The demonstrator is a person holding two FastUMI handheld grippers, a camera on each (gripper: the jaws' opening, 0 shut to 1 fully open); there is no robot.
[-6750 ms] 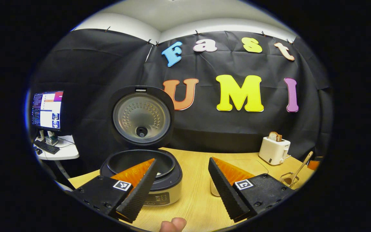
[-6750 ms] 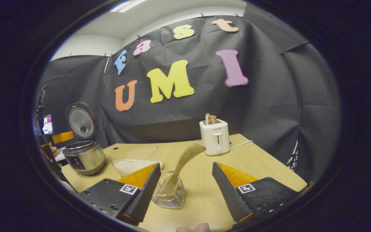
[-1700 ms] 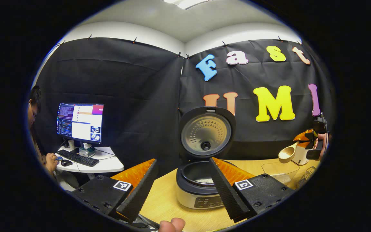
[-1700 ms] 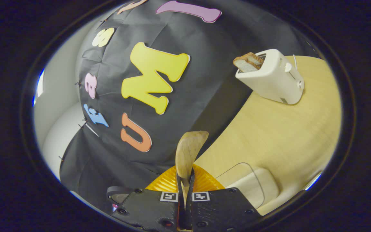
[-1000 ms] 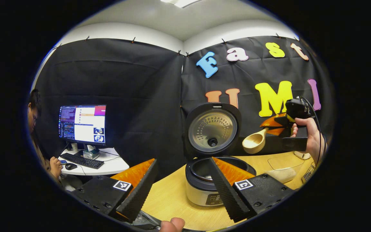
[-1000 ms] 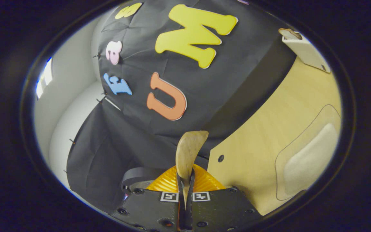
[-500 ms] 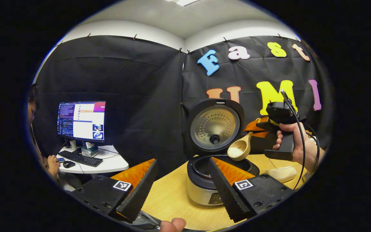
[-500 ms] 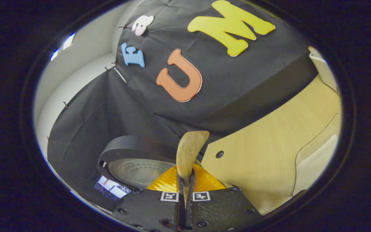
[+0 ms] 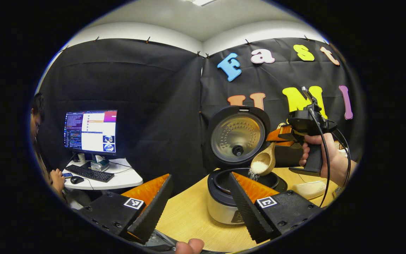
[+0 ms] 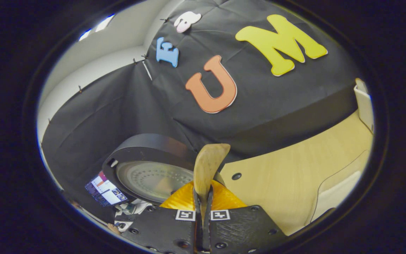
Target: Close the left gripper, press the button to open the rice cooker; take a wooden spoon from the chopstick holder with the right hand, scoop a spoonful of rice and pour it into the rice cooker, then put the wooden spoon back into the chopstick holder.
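Note:
The rice cooker (image 9: 224, 208) stands open on the wooden table, its lid (image 9: 238, 137) upright behind the pot. A wooden spoon (image 9: 263, 163) hangs tilted over the pot, and rice spills from its bowl into the cooker. My right gripper (image 9: 280, 135), held by a hand (image 9: 328, 158), is shut on the spoon's handle. In the right gripper view the spoon (image 10: 208, 164) rises from between my shut right gripper (image 10: 203, 197), with the lid (image 10: 146, 176) below to the left. My left gripper (image 9: 197, 211) is open in front of the cooker, holding nothing.
A clear container of rice (image 9: 308, 188) lies on the table (image 9: 189, 218) right of the cooker, also seen as the container (image 10: 340, 192) in the right gripper view. A white toaster (image 10: 363, 102) stands far right. A monitor (image 9: 90, 131) on a white desk (image 9: 118, 178) and a seated person (image 9: 35, 123) are at the left.
The right gripper has carried the filled spoon left and down over the pot and tipped it; rice now falls out. The left gripper has stayed open and nearly still.

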